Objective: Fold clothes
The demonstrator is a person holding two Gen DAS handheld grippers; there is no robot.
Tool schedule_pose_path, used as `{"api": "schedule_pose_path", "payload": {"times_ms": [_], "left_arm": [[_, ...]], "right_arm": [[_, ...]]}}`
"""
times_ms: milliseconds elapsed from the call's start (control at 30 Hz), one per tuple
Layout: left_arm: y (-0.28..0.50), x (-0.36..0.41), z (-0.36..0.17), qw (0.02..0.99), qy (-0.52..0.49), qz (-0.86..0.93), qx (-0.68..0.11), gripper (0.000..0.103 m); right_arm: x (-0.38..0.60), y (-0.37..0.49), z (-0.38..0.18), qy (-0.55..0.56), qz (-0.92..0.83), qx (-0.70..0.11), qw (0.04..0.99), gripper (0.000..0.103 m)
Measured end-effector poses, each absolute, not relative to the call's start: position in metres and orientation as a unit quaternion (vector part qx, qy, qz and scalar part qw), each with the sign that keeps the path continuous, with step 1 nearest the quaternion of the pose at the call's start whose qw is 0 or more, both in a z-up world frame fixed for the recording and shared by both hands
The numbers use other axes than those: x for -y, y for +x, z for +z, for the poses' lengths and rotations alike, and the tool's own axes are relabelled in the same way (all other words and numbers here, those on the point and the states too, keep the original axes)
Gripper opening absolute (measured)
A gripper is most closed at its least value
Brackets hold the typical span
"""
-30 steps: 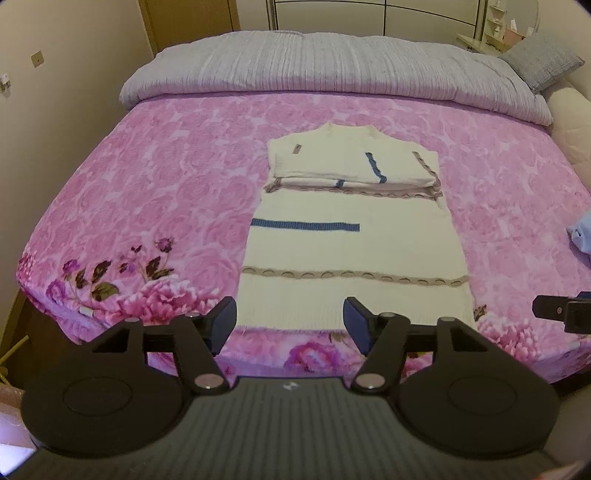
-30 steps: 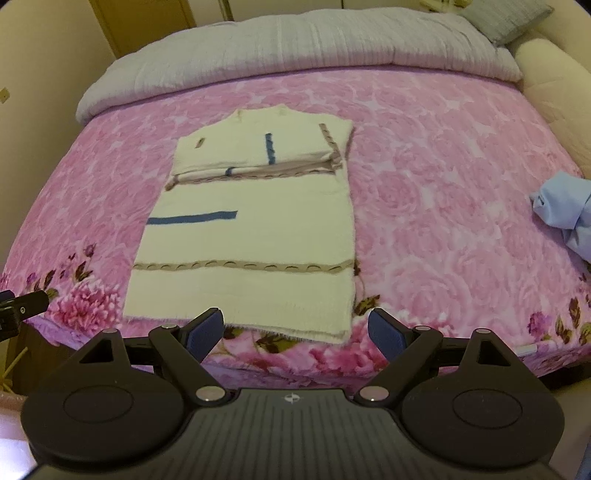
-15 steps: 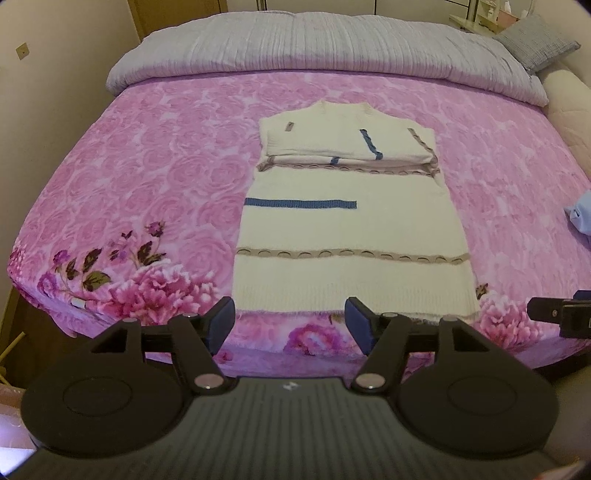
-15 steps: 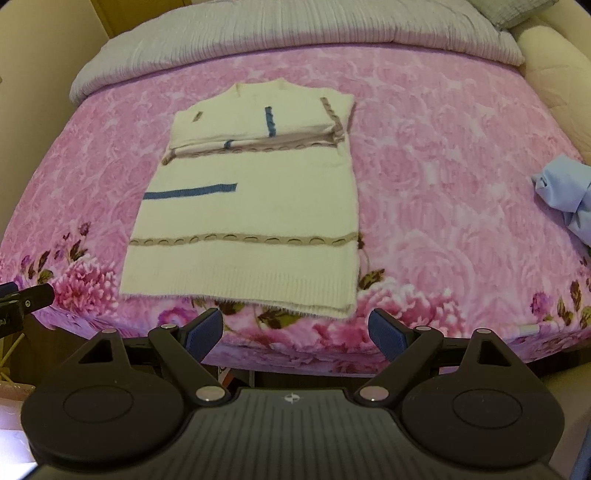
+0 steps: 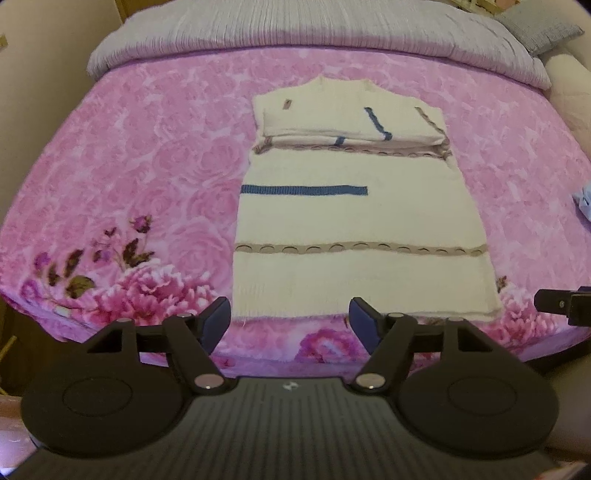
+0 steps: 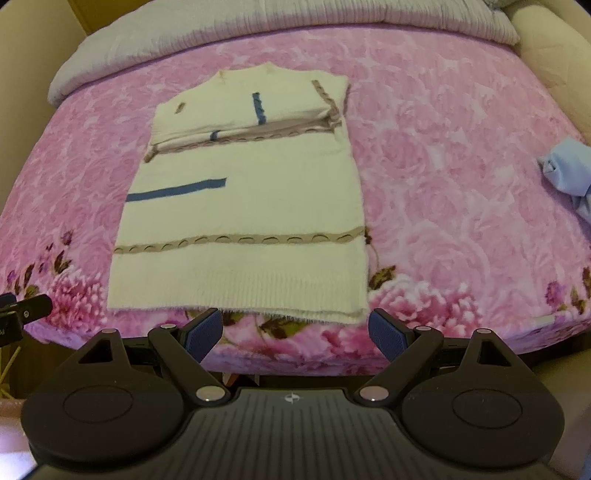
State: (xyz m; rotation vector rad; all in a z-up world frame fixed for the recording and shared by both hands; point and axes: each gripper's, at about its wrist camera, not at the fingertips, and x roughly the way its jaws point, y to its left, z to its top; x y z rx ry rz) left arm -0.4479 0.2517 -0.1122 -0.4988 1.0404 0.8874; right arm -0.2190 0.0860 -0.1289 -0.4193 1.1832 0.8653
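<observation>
A cream knitted sweater (image 5: 354, 218) (image 6: 243, 221) with a blue stripe and a tan scalloped band lies flat on the pink floral bed, its sleeves folded in across the chest. My left gripper (image 5: 290, 321) hangs just before the left part of its hem; the jaws are opening and nothing is between them. My right gripper (image 6: 295, 330) stands open over the hem's right part, also empty. Each gripper's tip shows at the edge of the other view.
The pink bedspread (image 5: 140, 173) runs to the bed's front edge just under both grippers. A grey duvet (image 5: 317, 33) is bunched along the far end. A crumpled light-blue garment (image 6: 569, 173) lies at the right side. A cream headboard cushion (image 6: 554, 48) is far right.
Both grippers have come down and closer to the sweater's hem, so the sweater looks larger. The left jaws stand wider apart than before.
</observation>
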Motion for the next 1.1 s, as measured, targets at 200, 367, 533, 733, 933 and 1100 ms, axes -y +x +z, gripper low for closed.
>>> {"api": "schedule_pose_path", "payload": {"times_ms": [200,367,533,733,933,1100], "left_arm": [[-0.47,-0.306,-0.206,0.718,-0.238,0.421,-0.5,0.07],[-0.465,-0.328,-0.249,0.748,-0.209,0.415,-0.474,0.07],[-0.458,-0.333,-0.278,0.784,-0.187,0.406,-0.43,0.07],[-0.487,-0.314,-0.283,0.817,-0.185,0.379,-0.393,0.07],[-0.539,-0.294,-0.259,0.841,-0.192,0.365,-0.35,0.072],[-0.57,-0.279,-0.237,0.853,-0.191,0.367,-0.319,0.073]], "right_arm": [[-0.108,-0.205,-0.213,-0.175,0.361,-0.533,0.745,0.087],[-0.12,-0.201,-0.267,-0.168,0.337,-0.517,0.769,0.087],[-0.128,-0.215,-0.297,-0.185,0.331,-0.464,0.801,0.087],[-0.113,-0.253,-0.294,-0.179,0.313,-0.417,0.834,0.087],[-0.087,-0.31,-0.256,-0.182,0.306,-0.377,0.855,0.089],[-0.073,-0.345,-0.23,-0.176,0.311,-0.35,0.866,0.089]]}}
